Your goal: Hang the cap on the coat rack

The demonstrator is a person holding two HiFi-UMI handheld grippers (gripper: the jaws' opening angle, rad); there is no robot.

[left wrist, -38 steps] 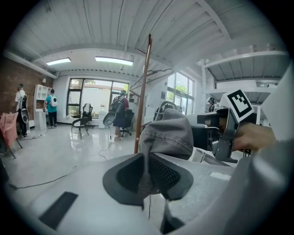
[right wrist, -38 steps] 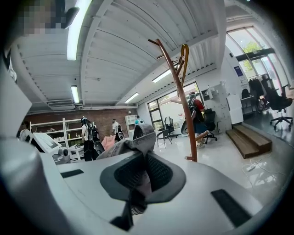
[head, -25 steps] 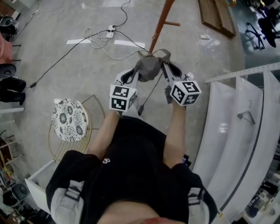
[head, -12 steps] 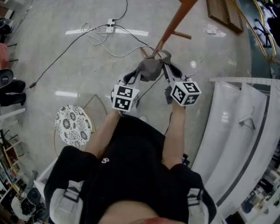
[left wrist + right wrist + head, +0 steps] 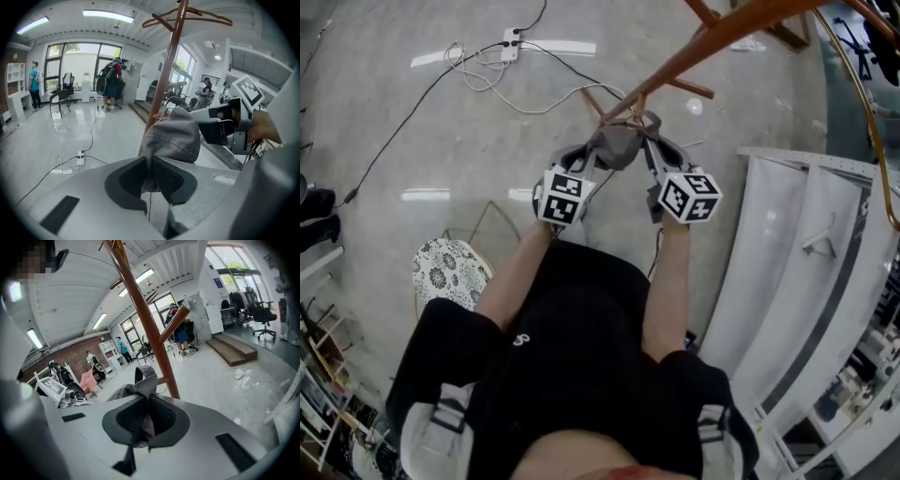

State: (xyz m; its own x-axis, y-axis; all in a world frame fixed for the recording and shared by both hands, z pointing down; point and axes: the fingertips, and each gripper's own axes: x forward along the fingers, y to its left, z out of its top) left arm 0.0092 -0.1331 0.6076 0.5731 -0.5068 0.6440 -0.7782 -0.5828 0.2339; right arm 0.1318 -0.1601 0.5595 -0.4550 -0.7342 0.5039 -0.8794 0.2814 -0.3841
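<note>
Both grippers hold up a grey cap (image 5: 617,145) in front of me. My left gripper (image 5: 584,161) is shut on one edge of the cap (image 5: 173,133), with the fabric pinched between its pads. On the opposite side my right gripper (image 5: 651,152) is shut on the strap end of the cap (image 5: 143,378). The brown wooden coat rack (image 5: 712,36) slants from behind the cap to the upper right. Its pole (image 5: 166,70) stands just behind the cap, with curved hooks at the top. In the right gripper view the pole (image 5: 145,319) carries a short peg (image 5: 176,320) above the cap.
A patterned round stool (image 5: 450,272) stands on the floor at my left. A power strip with cables (image 5: 511,42) lies on the floor ahead. White panels on a rail (image 5: 806,253) run along my right. People (image 5: 110,82) stand far off by the windows.
Both grippers kept their hold on the cap while I came closer to the coat rack. Its pole now reaches well over the upper right of the head view, and the stool has slipped left.
</note>
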